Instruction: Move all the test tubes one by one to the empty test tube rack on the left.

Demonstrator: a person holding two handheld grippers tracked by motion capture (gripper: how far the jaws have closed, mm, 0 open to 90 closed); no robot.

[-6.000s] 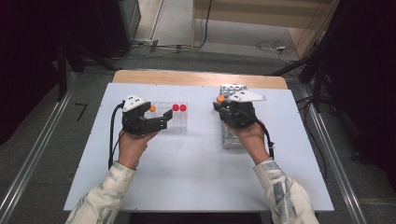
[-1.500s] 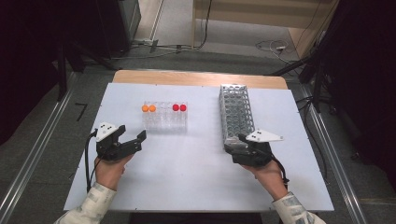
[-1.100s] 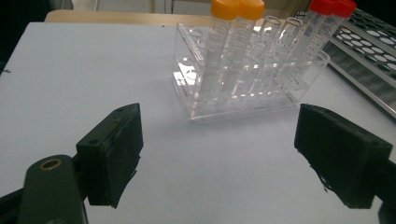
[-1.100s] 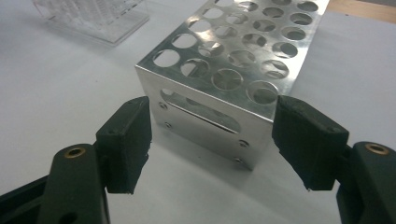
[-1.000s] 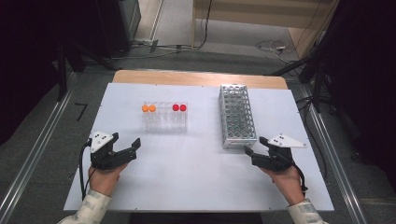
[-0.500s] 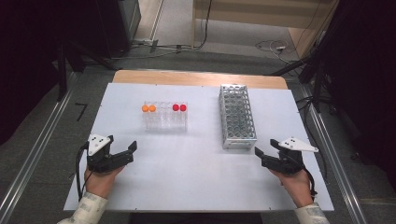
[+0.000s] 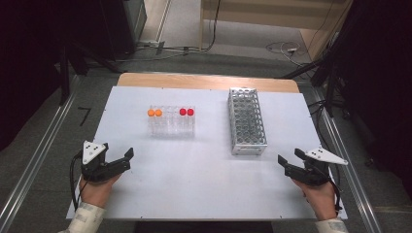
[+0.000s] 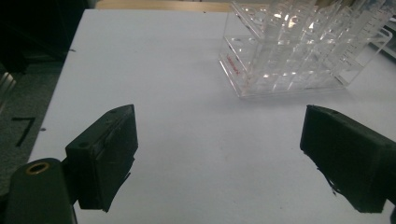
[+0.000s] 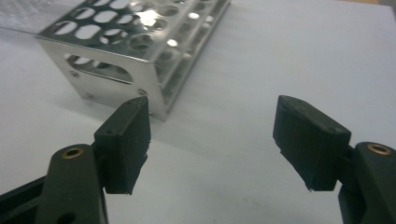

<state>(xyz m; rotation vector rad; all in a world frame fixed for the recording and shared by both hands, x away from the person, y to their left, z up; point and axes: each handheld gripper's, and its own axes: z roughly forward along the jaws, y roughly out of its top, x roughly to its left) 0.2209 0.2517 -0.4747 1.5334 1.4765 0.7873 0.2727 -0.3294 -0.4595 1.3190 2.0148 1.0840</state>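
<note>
Both grippers are sitting down at the near edge of the bench, and neither one has anything in it. The left gripper [image 7: 127, 158] is by the near left corner with its jaws spread wide apart over bare white tabletop; in the left gripper view [image 8: 219, 158] there's just empty surface between the two black jaws. The right gripper [image 7: 287, 162] is over by the near right corner, jaws also wide apart and nothing pinched, same story in the right gripper view [image 9: 212, 140].

The clear plastic rack [image 7: 171, 122] stands left of the middle of the bench, well apart from the left gripper and further back. It carries two orange-capped tubes [image 7: 154, 113] at its left end and two red-capped tubes [image 7: 186, 112] toward its right end. In the left gripper view the clear plastic rack [image 8: 299, 51] sits up ahead and to the right of the jaws.

The metal rack [image 7: 247, 121] stands right of the middle, running front to back, holes empty as far as one can see. Its near end is the closest thing to the right gripper, near but not touching, and the metal rack [image 9: 135, 42] looms just beyond the left jaw in the right gripper view.
</note>
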